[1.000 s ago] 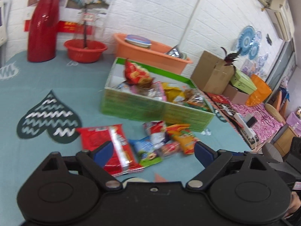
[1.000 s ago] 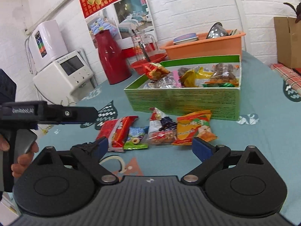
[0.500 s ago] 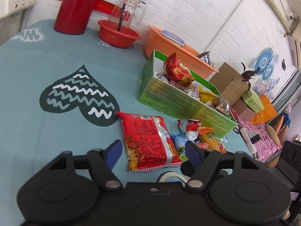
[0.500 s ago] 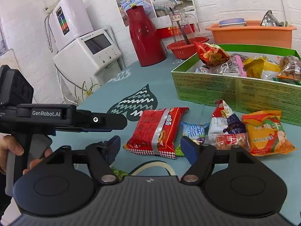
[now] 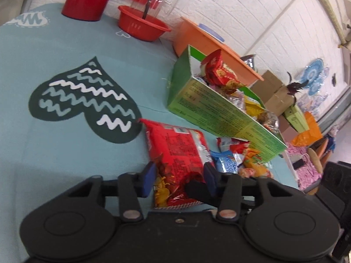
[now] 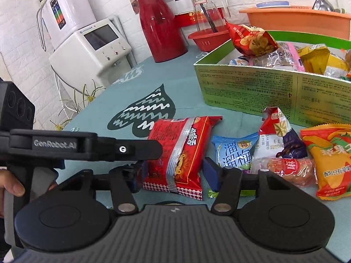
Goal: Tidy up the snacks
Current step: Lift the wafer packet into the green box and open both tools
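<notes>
- The red packet (image 5: 177, 153) lies flat on my teal tablecloth (image 5: 43, 153), its far corner touching a dark heart print (image 5: 83, 100), in front of the green box (image 5: 210, 111).
- My left tongs (image 5: 178, 178) straddle the packet's near end — jaws closing, blue pads on either side; I cannot tell whether they press yet.
- My right tongs (image 6: 174, 173) also have the packet (image 6: 182, 151) between the pads, jaws closing, with a clear gap on the right side.
- My left hand (image 6: 11, 186) shows at the edge of the right view, gripping the handle.
- Beside the packet lie a blue packet (image 6: 234, 151), a white-and-purple one (image 6: 278, 135) and an orange one (image 6: 329, 160), close together.
- The box is full of snacks — a red bag (image 6: 250, 39) stands highest at its corner.
- Behind it: an orange tub (image 5: 208, 46), a red bowl (image 5: 142, 26) with a glass jar (image 6: 208, 6), a red flask (image 6: 160, 28).
- White brick walls surround; a white appliance (image 6: 87, 46) stands off the table's edge, cardboard boxes (image 5: 272, 92) farther along.
</notes>
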